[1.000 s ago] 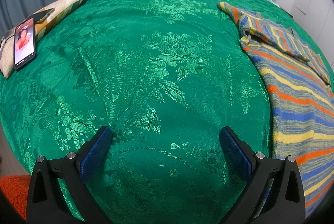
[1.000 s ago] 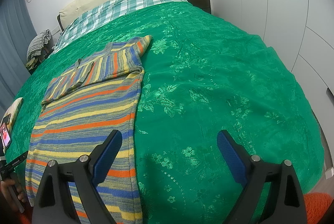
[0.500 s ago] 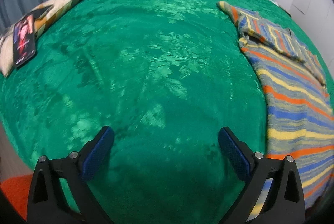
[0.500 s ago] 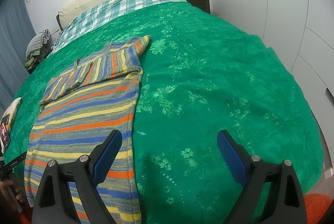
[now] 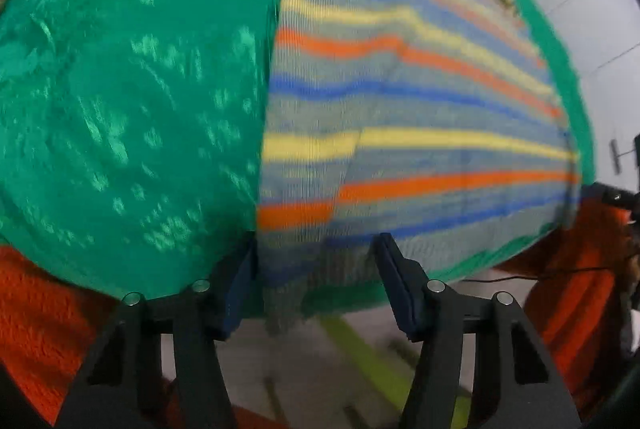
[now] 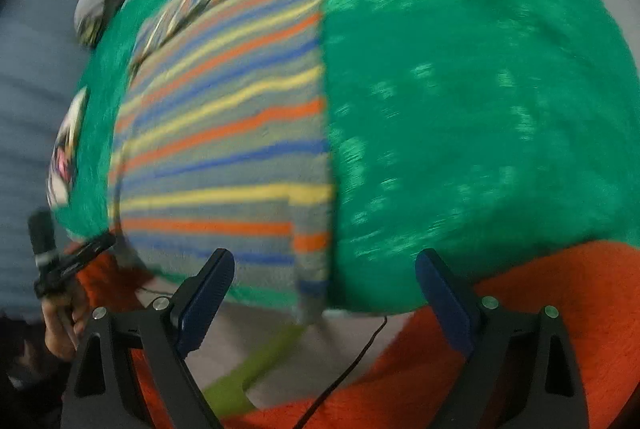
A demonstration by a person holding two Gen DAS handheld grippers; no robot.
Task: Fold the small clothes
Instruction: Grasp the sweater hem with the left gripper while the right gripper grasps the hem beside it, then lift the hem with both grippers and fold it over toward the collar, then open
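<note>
Between half-closed left jaws, striped garment (image 5: 400, 117).

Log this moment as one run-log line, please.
left gripper: closing, astride striped sweater hem corner | right gripper: open over opposite hem corner | green bedspread: sweater flat

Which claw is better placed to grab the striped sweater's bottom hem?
Left, probably. The left claw straddles the striped sweater hem corner and has just been closing. The right claw stands wider, over its other corner.
</note>
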